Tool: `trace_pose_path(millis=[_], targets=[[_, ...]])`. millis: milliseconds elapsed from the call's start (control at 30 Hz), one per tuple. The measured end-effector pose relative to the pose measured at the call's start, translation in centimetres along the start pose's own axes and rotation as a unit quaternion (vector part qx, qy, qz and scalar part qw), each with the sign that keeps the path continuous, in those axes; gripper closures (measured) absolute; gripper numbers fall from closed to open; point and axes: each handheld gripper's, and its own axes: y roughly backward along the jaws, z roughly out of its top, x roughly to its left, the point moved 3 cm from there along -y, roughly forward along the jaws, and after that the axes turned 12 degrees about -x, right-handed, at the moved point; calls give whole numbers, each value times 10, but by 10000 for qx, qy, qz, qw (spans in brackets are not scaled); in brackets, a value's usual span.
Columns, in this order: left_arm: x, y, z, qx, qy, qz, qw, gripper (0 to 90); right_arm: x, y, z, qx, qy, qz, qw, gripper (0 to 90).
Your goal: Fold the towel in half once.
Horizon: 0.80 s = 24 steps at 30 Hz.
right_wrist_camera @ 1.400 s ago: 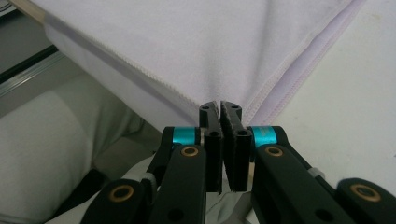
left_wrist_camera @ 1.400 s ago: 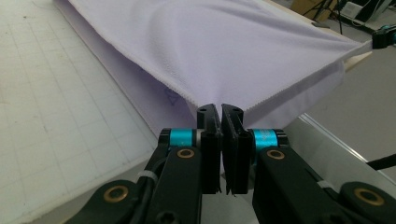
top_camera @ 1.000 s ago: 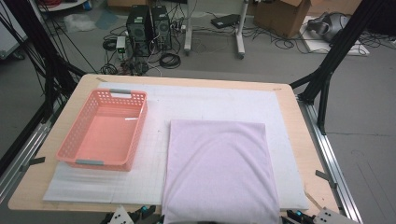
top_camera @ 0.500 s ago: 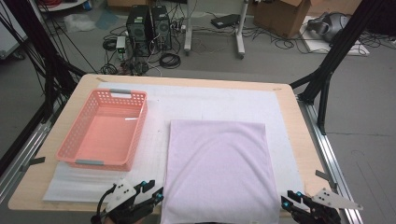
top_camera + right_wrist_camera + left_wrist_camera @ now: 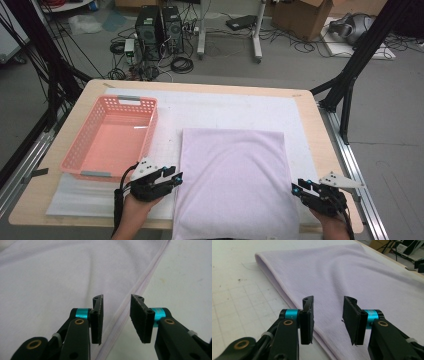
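— Towel (image 5: 235, 182): where did we have it lying?

— Flat on the white mat (image 5: 225, 107) that covered the worktop (image 5: 320, 150), folded into a pale lilac rectangle. Its near edge hung toward our side of the worktop, and the pink basket (image 5: 112, 137) stood just beside the towel's left edge, apart from it.

— And our left gripper (image 5: 170, 179)?

— We held it at the towel's left edge, near the front corner. In the left gripper view the folded edge ran between and under its jaws (image 5: 325, 315), which had just been closing. They stood apart with a clear gap, pressing on nothing.

— What about the right gripper (image 5: 301, 187)?

— We had it at the towel's right edge, across the towel from the left one. In the right gripper view the stitched hem ran up between its jaws (image 5: 116, 315), cloth to one side and bare mat to the other. Those jaws had also just closed a little, yet they stood parted, with the hem ungripped.

— Was the basket holding anything?

— We saw nothing inside it.
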Motion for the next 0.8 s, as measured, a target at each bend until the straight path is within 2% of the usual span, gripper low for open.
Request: trace_pose_path(millis=[167,333,467,533,633,800], targets=[[12,-23,6,110,12,-56,9999,599,-6,-15,5,34,-17,-5,10000,632],[24,-46,12,116,59,94,9999,587,-13,-26,4,107,-21,-46,9999,634],[31,-61,14,83,21,228,9997,670,-13,-26,2,129,10,-37,9999,634],[36,-71,15,261,6,320,9991,672,-13,-26,2,131,2,-39,9999,635],[41,-84,20,304,-50,413,9987,669,-13,-26,3,116,-11,-33,9999,637],[50,-105,26,575,-220,609,9962,668,-12,-28,2,147,8,2,9999,639]])
